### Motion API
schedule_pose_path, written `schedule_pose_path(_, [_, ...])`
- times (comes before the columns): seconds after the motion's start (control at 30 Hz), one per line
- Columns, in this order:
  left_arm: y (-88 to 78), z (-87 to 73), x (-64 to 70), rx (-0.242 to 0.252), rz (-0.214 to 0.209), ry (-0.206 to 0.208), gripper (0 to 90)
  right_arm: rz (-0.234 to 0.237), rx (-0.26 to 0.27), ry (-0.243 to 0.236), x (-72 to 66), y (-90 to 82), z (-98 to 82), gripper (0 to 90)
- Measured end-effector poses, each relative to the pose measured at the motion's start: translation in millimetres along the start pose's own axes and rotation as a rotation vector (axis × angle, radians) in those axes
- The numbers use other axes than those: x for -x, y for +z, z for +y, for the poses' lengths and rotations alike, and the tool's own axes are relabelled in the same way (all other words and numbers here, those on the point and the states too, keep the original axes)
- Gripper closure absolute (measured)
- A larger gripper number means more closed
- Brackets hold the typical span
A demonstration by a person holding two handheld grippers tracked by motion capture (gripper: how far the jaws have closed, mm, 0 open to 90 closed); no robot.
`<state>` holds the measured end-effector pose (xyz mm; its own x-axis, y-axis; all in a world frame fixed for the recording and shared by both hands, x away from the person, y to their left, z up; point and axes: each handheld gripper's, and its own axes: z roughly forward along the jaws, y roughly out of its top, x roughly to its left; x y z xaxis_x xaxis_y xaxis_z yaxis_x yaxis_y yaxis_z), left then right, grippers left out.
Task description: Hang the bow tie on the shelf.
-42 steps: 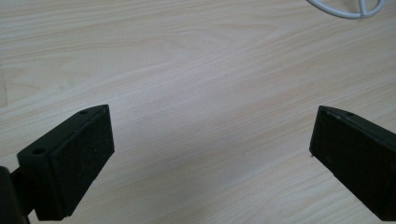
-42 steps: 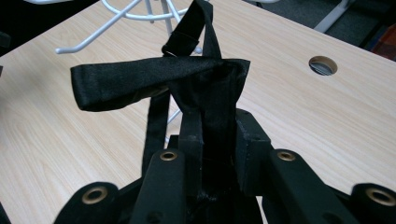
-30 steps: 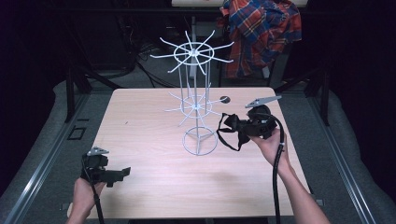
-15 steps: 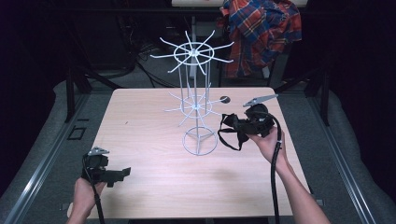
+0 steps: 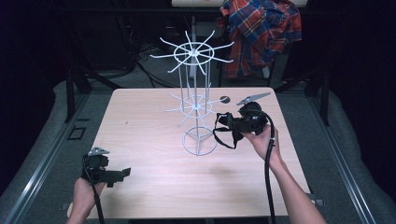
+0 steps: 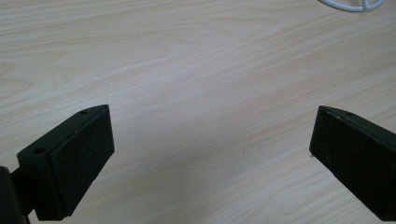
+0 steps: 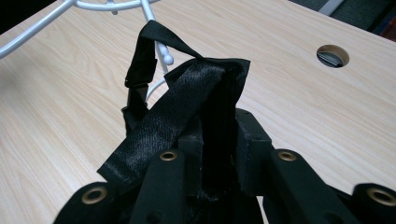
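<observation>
Two grippers unmoved, right gripper (image 5: 232, 125) gripping strap (image 7: 187, 100)

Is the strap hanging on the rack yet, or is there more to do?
Picked up: the right gripper is shut on the black strap. Now it holds the strap beside a rack hook. Hanging it and letting go seem left. The left gripper waits open.
</observation>
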<state>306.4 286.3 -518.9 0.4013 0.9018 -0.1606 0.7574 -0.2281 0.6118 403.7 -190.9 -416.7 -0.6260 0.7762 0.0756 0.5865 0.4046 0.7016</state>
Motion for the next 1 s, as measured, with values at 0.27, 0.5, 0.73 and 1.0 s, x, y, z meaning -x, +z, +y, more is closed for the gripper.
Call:
schedule_pose_path(0.27, [0.5, 0.0, 0.9, -0.011, -0.003, 0.014, 0.0, 0.008, 0.007, 0.006, -1.6, 4.6, 2.4, 74.4])
schedule_pose_path(0.5, [2.1, 0.8, 1.8, -0.017, -0.004, 0.016, 0.0, 0.03, 0.013, 0.024, 0.1, 11.3, 1.3, 74.3])
schedule_pose_path(0.73, [2.1, 0.0, 2.1, -0.016, 0.001, 0.021, 0.0, 0.045, 0.007, 0.035, -1.7, 18.1, 0.7, 74.2])
schedule_pose_path(1.0, [1.0, -1.9, 2.4, -0.02, -0.001, 0.024, 0.0, 0.056, -0.001, 0.032, -5.0, 24.8, 0.6, 73.9])
